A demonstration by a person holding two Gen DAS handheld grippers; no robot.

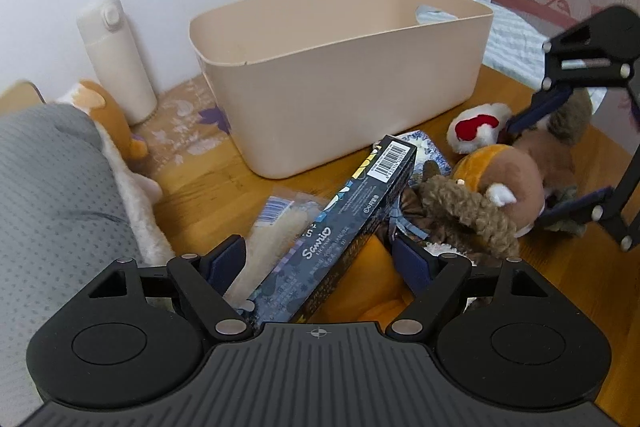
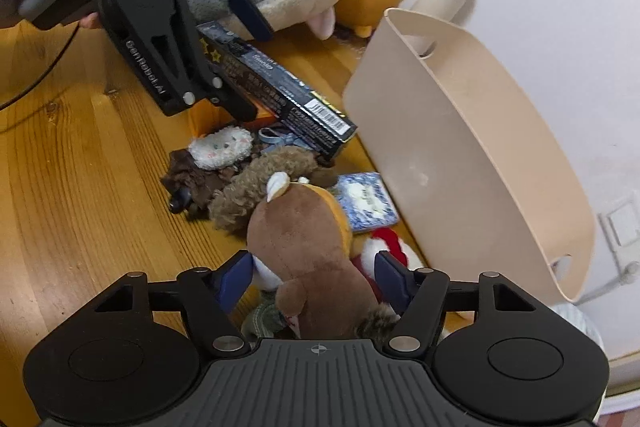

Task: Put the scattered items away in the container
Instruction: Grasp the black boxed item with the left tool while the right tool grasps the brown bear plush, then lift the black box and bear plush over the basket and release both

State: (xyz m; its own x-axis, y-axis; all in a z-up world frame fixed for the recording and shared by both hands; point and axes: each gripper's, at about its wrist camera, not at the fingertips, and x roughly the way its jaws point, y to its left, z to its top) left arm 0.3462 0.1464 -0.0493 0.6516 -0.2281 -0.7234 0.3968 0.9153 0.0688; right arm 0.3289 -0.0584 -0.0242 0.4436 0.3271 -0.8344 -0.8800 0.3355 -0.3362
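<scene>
Beige plastic container (image 1: pixel 340 83), an open-topped tub with cut-out handles, sits on the wooden tabletop (image 2: pixel 80 187) near the white wall, and I can see nothing inside it yet from either wrist. Scattered just in front of it is my pile: a long dark printed cardboard box with a barcode (image 1: pixel 360 199), a brown plush animal with an orange collar (image 2: pixel 308 247), a shaggy tan-brown fuzzy plush (image 2: pixel 264 183), a small blue-and-white patterned packet (image 2: pixel 366 201) and a little white fluffy round toy (image 2: pixel 220 147). My left gripper (image 1: pixel 320 259) has its fingers spread wide around the near end of the cardboard box, pads not visibly touching it, so nothing held there. I'd say that box is light and stiff with slick printed faces; squeezing across its narrow width near the middle should stop it pivoting. My right gripper (image 2: pixel 316 275) is also wide open, straddling the brown plush, with a pad just beside each flank and no clamp that I can make out. That one looks soft, light and squashy, so I'd close well in on the thick body, not a limb. Off to the side lie a big grey plush cushion (image 1: pixel 52 187), an orange-and-white plush (image 1: pixel 104 111) and a white flip-top bottle (image 1: pixel 116 55) against the wall.
</scene>
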